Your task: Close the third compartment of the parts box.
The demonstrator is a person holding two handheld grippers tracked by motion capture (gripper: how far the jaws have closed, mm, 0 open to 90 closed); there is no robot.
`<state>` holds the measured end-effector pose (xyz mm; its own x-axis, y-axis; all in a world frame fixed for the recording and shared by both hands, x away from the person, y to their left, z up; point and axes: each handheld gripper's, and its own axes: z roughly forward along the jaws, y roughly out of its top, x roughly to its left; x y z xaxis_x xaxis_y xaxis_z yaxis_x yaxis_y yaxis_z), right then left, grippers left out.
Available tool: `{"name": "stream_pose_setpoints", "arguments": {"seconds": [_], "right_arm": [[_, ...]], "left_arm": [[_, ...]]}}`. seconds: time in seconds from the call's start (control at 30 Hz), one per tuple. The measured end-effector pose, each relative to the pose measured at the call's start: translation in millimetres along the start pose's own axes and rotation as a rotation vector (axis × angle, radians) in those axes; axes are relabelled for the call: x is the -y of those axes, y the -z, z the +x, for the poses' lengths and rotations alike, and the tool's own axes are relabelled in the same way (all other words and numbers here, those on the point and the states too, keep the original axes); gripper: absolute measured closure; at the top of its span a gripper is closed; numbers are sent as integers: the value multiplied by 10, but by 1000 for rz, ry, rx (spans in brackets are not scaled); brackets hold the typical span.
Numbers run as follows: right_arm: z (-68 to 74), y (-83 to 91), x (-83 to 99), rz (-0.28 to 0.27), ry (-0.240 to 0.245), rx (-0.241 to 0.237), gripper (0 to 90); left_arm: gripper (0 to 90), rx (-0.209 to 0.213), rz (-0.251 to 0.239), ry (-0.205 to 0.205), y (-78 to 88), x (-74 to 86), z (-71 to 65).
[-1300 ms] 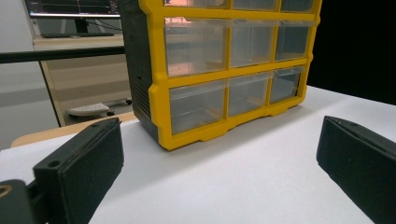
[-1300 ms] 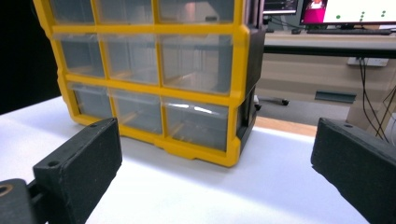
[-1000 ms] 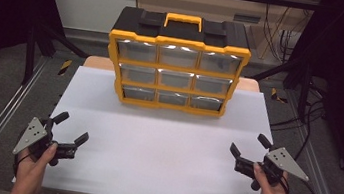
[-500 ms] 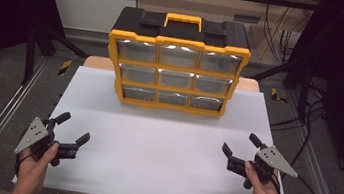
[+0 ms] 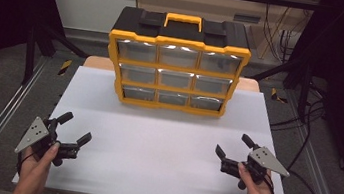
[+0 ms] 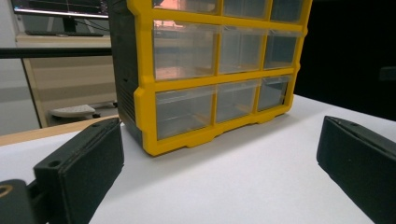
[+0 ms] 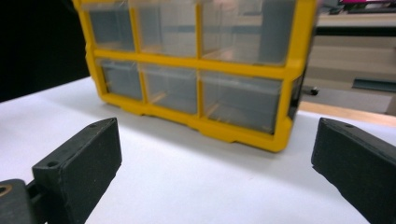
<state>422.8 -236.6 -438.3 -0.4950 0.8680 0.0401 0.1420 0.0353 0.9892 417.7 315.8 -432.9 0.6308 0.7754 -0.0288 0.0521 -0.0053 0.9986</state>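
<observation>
High view: both hand-held grippers [image 5: 74,129] [image 5: 234,145] gape empty before the bulky, rigid organizer [image 5: 177,62], probably best lifted by its handle [image 5: 183,21].

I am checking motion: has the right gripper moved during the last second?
Yes. The right gripper has shifted leftward, away from the white table's right edge; the organizer stayed put.

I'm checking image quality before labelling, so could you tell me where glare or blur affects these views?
High view: overhead light glares white along the top edges of the organizer's clear drawers. Right gripper view: the organizer looks soft, slightly blurred. Left gripper view: sharper, with an orange reflection in the upper drawers.
</observation>
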Motion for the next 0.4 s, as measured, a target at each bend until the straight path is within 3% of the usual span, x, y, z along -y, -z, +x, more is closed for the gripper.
{"name": "stream_pose_setpoints", "arguments": {"seconds": [0.2, 0.4], "right_arm": [[73, -106, 32, 15, 12, -28, 24], [73, -74, 43, 14, 16, -22, 26]], "left_arm": [[5, -2, 4, 0, -45, 2, -14], [5, -6, 7, -4, -18, -4, -19]]}}
